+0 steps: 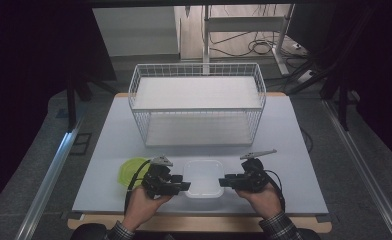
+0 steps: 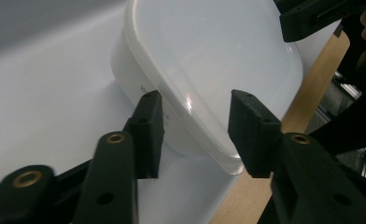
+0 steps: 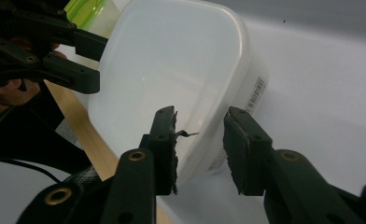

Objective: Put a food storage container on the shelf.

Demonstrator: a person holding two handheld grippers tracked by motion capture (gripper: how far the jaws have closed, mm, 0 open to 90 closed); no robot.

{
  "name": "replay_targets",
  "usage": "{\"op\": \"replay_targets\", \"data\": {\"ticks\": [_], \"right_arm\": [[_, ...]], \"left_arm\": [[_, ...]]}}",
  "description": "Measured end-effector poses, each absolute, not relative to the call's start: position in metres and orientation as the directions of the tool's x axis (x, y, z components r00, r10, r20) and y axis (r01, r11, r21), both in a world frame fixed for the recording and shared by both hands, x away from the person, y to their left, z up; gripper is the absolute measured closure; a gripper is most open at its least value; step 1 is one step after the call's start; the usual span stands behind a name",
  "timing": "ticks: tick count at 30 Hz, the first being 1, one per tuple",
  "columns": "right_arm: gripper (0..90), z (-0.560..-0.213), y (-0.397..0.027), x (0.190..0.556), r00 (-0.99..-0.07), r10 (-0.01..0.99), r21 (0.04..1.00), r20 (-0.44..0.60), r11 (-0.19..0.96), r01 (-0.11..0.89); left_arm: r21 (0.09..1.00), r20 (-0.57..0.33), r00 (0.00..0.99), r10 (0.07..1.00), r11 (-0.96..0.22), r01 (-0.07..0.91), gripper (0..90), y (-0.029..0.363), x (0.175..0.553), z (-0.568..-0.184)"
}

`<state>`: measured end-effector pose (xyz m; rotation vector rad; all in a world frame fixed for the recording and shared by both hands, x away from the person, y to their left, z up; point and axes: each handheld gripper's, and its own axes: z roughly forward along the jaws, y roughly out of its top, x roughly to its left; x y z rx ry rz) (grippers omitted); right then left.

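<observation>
Both grippers, left gripper point(image 1: 184, 186) and right gripper point(image 1: 224, 182), are set astride opposite rims of the white container point(image 1: 203, 177) at the table's point(image 1: 109, 150) near edge, jaws part-closed; contact cannot be told, presumably for a level lift.

I count one white plastic container point(image 1: 203, 177) in front of me on the one table point(image 1: 109, 150), the single tub of its kind here. I see one green lid point(image 1: 130, 171) lying just to its left. Behind them stands one white wire basket point(image 1: 197, 102), and inside it I count two levels, an upper shelf and a lower one. I hold two grippers, one in each hand: my left gripper point(image 1: 185, 186) and my right gripper point(image 1: 223, 182), and each has two black jaws.
</observation>
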<state>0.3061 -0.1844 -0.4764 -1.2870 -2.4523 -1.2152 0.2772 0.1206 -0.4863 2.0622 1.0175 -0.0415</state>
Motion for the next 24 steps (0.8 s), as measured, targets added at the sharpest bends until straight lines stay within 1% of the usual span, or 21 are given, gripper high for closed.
{"op": "replay_targets", "data": {"ticks": [3, 6, 8, 11, 14, 16, 19, 21, 24], "right_arm": [[71.3, -0.4743, -0.1853, 0.3046, -0.623, 0.645, 0.61, 0.443, 0.292, 0.736], [79.5, -0.4726, -0.1881, 0.3041, -0.614, 0.641, 0.621, 0.461, 0.261, 0.739], [79.7, -0.4731, -0.1878, 0.3041, -0.616, 0.644, 0.632, 0.454, 0.254, 0.732], [79.9, -0.474, -0.1869, 0.3031, -0.619, 0.651, 0.649, 0.44, 0.247, 0.72], [79.7, -0.4739, -0.1832, 0.3003, -0.637, 0.665, 0.672, 0.389, 0.268, 0.69], [79.1, -0.4748, -0.1825, 0.3005, -0.631, 0.676, 0.677, 0.38, 0.262, 0.688], [78.3, -0.4768, -0.1819, 0.3019, -0.619, 0.689, 0.684, 0.377, 0.243, 0.688], [78.0, -0.4772, -0.1807, 0.3025, -0.62, 0.699, 0.696, 0.356, 0.244, 0.675], [78.1, -0.4739, -0.1799, 0.3017, -0.631, 0.702, 0.717, 0.331, 0.248, 0.652]], "left_arm": [[0.666, -0.341, 0.653, 0.677, -0.316, 0.675, 63.3, 0.1213, 0.2761, -0.4832], [0.679, -0.319, 0.636, 0.703, -0.298, 0.671, 72.0, 0.123, 0.2758, -0.4818], [0.679, -0.34, 0.622, 0.705, -0.274, 0.681, 73.5, 0.1239, 0.277, -0.4833], [0.685, -0.345, 0.607, 0.716, -0.249, 0.684, 75.0, 0.124, 0.2767, -0.4847], [0.693, -0.343, 0.596, 0.726, -0.232, 0.682, 77.6, 0.1245, 0.2766, -0.4855], [0.694, -0.357, 0.589, 0.725, -0.216, 0.687, 78.1, 0.1247, 0.2767, -0.4859], [0.702, -0.342, 0.591, 0.731, -0.219, 0.677, 78.9, 0.1227, 0.2759, -0.4839], [0.706, -0.326, 0.592, 0.737, -0.227, 0.671, 79.1, 0.1211, 0.2755, -0.483], [0.712, -0.335, 0.595, 0.73, -0.217, 0.667, 79.1, 0.1223, 0.2761, -0.4799]]}}
